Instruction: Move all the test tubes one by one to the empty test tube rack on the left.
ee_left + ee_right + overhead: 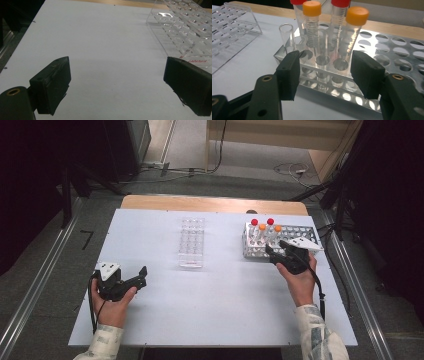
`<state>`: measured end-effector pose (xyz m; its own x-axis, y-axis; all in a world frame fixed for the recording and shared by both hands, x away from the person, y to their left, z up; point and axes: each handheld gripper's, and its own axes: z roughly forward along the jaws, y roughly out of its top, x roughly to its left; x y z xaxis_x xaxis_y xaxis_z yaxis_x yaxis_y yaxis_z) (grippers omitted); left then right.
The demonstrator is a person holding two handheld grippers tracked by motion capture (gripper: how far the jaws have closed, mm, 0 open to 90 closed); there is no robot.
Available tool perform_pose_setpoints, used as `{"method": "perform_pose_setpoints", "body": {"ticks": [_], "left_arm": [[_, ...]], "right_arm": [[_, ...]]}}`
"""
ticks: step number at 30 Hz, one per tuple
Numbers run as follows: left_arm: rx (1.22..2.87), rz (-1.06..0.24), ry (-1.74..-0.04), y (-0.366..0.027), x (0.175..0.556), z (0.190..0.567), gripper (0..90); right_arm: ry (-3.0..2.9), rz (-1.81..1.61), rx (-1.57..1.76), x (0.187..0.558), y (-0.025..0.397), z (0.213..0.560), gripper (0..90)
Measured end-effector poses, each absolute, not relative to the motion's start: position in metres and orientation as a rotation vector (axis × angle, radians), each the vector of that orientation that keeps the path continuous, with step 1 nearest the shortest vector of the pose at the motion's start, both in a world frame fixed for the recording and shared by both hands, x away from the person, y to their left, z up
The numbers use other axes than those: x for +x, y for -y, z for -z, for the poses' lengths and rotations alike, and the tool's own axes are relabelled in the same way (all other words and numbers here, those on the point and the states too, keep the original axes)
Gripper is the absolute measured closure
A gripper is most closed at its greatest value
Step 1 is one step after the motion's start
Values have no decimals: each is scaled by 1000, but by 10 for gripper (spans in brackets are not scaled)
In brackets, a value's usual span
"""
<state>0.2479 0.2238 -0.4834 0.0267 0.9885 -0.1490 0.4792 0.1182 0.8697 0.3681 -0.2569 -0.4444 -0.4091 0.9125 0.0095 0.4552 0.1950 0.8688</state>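
Tubes stand upright in the metal rack at the far right of the white table, clustered in its left end: two red-capped tubes in the farther row, two orange-capped tubes nearer, and an uncapped clear tube at the rack's near left corner. The upright seating keeps each tube separate and leaves its upper part free for a sideways grasp. The right gripper is held low at the rack's near edge, jaws spread wide and holding nothing. They frame the nearest column of the rack, where another uncapped clear tube stands directly between them and the right-hand orange-capped tube just beyond. That suggests one of these two is the intended pick, though which one cannot be told. The clear plastic rack sits mid-table, well apart from the metal rack, with all visible wells vacant; it appears positioned as the receiving station. The left gripper rests at the near left of the table in the person's left hand, jaws likewise spread and holding nothing, aimed towards the near corner of the clear plastic rack. In my assessment it is parked there to stay clear of the right side while remaining ready to steady that rack. No tube is lifted at this moment.
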Motion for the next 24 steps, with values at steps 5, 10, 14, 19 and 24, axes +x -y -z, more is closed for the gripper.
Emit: {"method": "perform_pose_setpoints", "body": {"ticks": [5, 10, 14, 19, 24], "left_arm": [[1477, -777, -1570, -224, 248, 483, 83], [1472, -773, -1570, -224, 248, 483, 83], [1475, -773, -1569, -224, 248, 484, 83], [1480, -770, -1569, -224, 248, 484, 83], [1479, -767, -1571, -225, 248, 484, 83]], "right_arm": [[-1961, -1120, 1270, 375, 251, 447, 512], [-1948, -1115, 1275, 379, 250, 447, 571], [-1954, -1112, 1270, 382, 249, 448, 595], [-1956, -1118, 1261, 384, 244, 450, 624], [-1953, -1118, 1267, 388, 242, 451, 674]]}}
